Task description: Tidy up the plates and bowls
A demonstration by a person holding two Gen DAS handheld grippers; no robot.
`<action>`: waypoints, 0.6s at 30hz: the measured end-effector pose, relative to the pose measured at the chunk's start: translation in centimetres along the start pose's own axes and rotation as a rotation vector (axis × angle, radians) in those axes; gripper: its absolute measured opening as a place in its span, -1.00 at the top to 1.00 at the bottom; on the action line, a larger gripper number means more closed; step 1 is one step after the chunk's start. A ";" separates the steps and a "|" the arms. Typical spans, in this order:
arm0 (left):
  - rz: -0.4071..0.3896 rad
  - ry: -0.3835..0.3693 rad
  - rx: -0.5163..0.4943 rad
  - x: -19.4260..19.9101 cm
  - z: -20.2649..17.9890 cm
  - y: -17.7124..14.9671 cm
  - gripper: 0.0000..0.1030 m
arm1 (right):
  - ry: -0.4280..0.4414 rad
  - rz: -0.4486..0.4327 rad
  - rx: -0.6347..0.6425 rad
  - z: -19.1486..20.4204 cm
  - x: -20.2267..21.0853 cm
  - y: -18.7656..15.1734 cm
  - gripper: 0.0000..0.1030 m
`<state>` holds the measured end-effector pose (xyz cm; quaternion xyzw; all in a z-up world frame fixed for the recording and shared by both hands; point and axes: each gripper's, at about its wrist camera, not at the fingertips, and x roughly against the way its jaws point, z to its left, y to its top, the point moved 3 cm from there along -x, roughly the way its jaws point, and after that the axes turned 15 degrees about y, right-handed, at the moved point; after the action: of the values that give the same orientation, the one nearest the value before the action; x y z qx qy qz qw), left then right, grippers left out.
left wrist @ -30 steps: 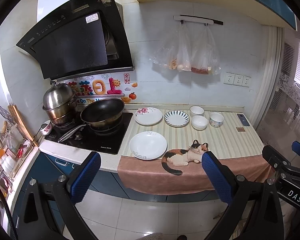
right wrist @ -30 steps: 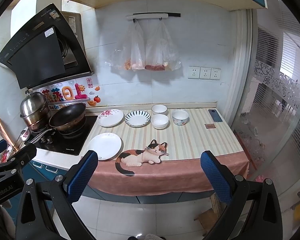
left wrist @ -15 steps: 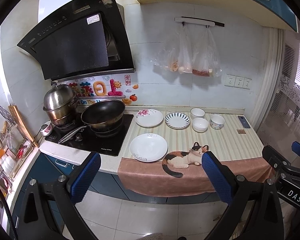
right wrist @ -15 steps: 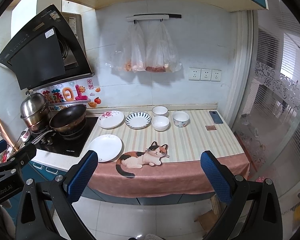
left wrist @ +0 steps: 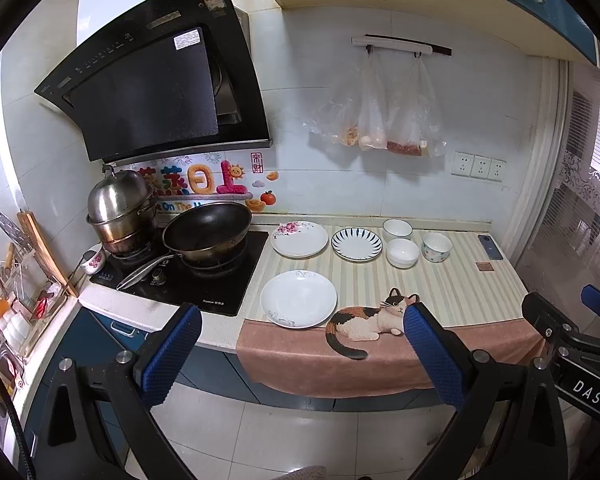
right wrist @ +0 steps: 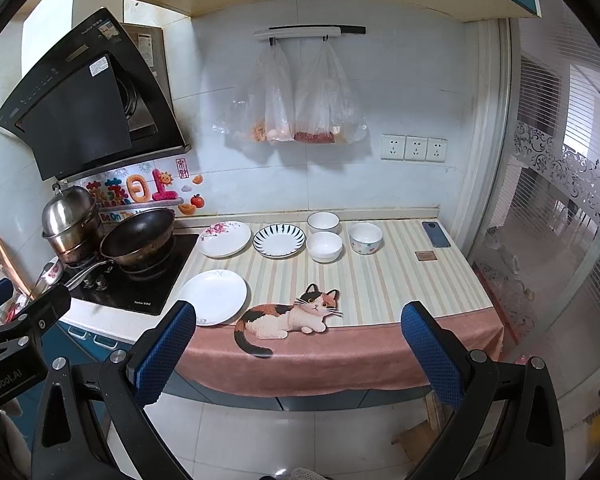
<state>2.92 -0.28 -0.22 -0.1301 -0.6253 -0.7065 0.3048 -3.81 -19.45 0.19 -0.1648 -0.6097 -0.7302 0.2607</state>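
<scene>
Three plates (left wrist: 298,299) and three bowls (left wrist: 402,252) spread over striped tabletop (left wrist: 452,288) beside stove (left wrist: 188,276). Both left gripper (left wrist: 300,354) and right gripper (right wrist: 296,344) short of tabletop, jaws spread wide, empty.

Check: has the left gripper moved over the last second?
Yes, slightly. In the left wrist view, the plain white plate and the wall sockets have drifted up-right in frame, so the left gripper shifted slightly down-left, still open.
</scene>
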 end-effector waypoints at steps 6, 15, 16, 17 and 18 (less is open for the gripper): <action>0.001 -0.003 -0.002 -0.1 0.0 -0.2 -1.00 | 0.002 -0.002 -0.003 -0.1 -0.8 0.5 -1.00; 0.002 -0.030 -0.006 -3.3 0.8 1.3 -1.00 | -0.007 0.009 -0.033 0.6 -3.5 1.0 -1.00; -0.006 -0.025 -0.006 -4.0 1.1 1.6 -1.00 | -0.007 0.006 -0.039 0.6 -3.9 0.9 -1.00; -0.023 -0.011 -0.006 -4.8 1.3 1.9 -1.00 | -0.004 0.001 -0.046 0.7 -4.5 0.8 -1.00; -0.040 -0.003 -0.006 -5.8 1.7 2.1 -1.00 | 0.011 -0.005 -0.048 0.8 -5.2 0.8 -1.00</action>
<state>8.32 2.87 -1.47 -0.1197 -0.6262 -0.7141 0.2892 0.83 -17.78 -1.95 -0.1657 -0.5910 -0.7461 0.2582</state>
